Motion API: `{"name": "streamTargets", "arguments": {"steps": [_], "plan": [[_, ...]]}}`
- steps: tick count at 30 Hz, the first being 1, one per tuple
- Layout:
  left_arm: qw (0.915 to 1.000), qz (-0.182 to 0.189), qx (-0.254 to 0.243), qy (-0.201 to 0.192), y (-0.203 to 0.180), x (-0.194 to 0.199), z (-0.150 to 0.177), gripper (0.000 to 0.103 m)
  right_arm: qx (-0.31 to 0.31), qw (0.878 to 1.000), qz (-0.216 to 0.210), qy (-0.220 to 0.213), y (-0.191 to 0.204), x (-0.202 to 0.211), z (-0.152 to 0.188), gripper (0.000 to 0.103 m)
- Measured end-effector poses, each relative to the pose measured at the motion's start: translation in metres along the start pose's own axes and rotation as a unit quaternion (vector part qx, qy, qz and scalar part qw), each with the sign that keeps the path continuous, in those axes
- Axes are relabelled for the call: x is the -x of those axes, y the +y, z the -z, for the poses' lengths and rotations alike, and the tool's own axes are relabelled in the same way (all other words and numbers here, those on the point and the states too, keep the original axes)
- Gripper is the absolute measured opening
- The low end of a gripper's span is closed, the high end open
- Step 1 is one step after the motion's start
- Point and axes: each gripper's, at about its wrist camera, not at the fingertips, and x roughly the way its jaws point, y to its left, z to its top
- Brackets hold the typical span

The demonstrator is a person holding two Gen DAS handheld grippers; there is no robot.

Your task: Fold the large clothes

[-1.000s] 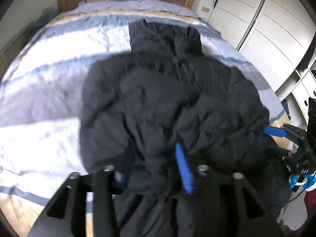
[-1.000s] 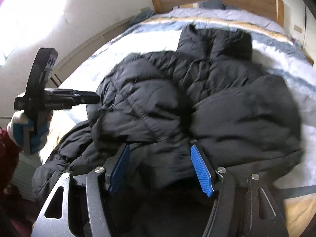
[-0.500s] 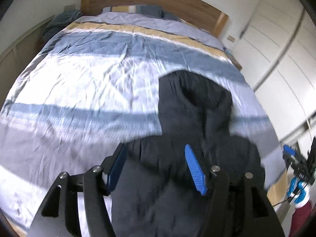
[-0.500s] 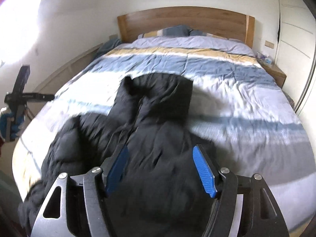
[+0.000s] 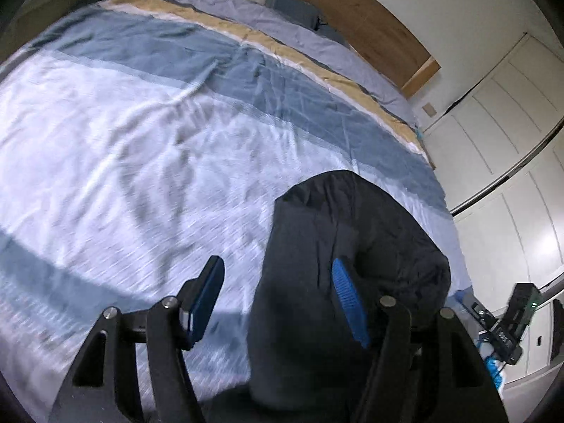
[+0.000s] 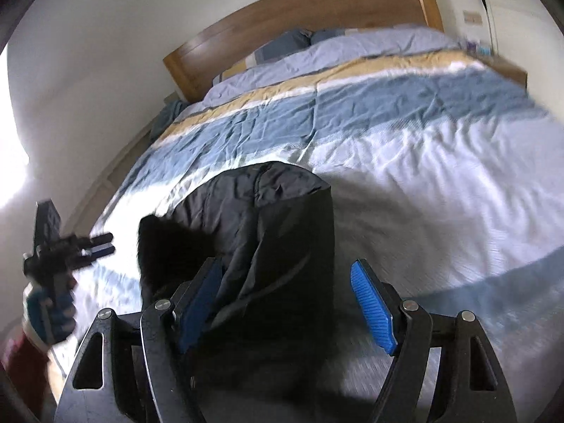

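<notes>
Your black puffer jacket (image 5: 349,246) lies on the striped duvet (image 5: 148,148), its long axis running from you toward the wooden headboard (image 6: 299,14), rounded end pointing that way. Your left gripper (image 5: 278,299) hangs over its left edge, fingers spread, gripping nothing. Your right gripper (image 6: 285,303) hovers above its near end, fingers (image 6: 370,306) wide apart. No writing is readable, and no container shows.
</notes>
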Motion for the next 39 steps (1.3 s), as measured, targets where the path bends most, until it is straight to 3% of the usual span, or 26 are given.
{"name": "streamTargets", "arguments": {"steps": [8, 13, 15, 17, 19, 20, 21, 22, 26, 31, 39], "plan": [[0.9979, 0.052, 0.039, 0.003, 0.013, -0.067, -0.006, 0.062, -0.048, 0.998, -0.031, -0.006, -0.03, -0.064, -0.012, 0.075], [0.9958, 0.068, 0.049, 0.036, 0.016, -0.102, 0.003, 0.062, -0.044, 0.999, -0.032, -0.004, -0.032, -0.083, -0.018, 0.074], [0.9956, 0.071, 0.049, 0.035, 0.016, -0.106, 0.007, 0.062, -0.044, 0.998, -0.034, -0.001, -0.031, -0.091, -0.02, 0.066], [0.9967, 0.064, 0.041, 0.029, 0.013, -0.104, 0.007, 0.06, -0.039, 0.999, -0.034, 0.006, -0.028, -0.096, -0.021, 0.046], [0.9985, 0.045, 0.017, 0.027, 0.004, -0.101, 0.008, 0.048, -0.021, 0.999, -0.032, 0.009, -0.021, -0.1, -0.022, 0.031], [0.9992, 0.026, -0.004, 0.031, -0.003, -0.099, 0.009, 0.029, -0.015, 0.999, -0.03, 0.009, -0.018, -0.099, -0.022, 0.025], [0.9987, 0.004, -0.026, 0.043, -0.011, -0.1, 0.012, 0.017, -0.011, 0.999, -0.029, 0.009, -0.015, -0.097, -0.022, 0.024], [0.9979, -0.007, -0.039, 0.05, -0.017, -0.099, 0.014, 0.015, -0.006, 0.999, -0.031, 0.009, -0.012, -0.093, -0.022, 0.022], [0.9943, -0.026, -0.089, 0.054, -0.041, -0.069, 0.03, 0.01, 0.023, 0.999, -0.025, 0.024, 0.006, -0.07, -0.016, 0.019], [0.9946, -0.017, -0.096, 0.035, -0.049, -0.01, 0.06, 0.008, 0.052, 0.998, -0.032, 0.03, 0.031, -0.015, 0.001, 0.018], [0.9949, 0.004, -0.1, 0.016, -0.051, 0.094, 0.152, 0.008, 0.069, 0.994, -0.078, 0.02, 0.059, 0.093, 0.067, 0.018]]}}
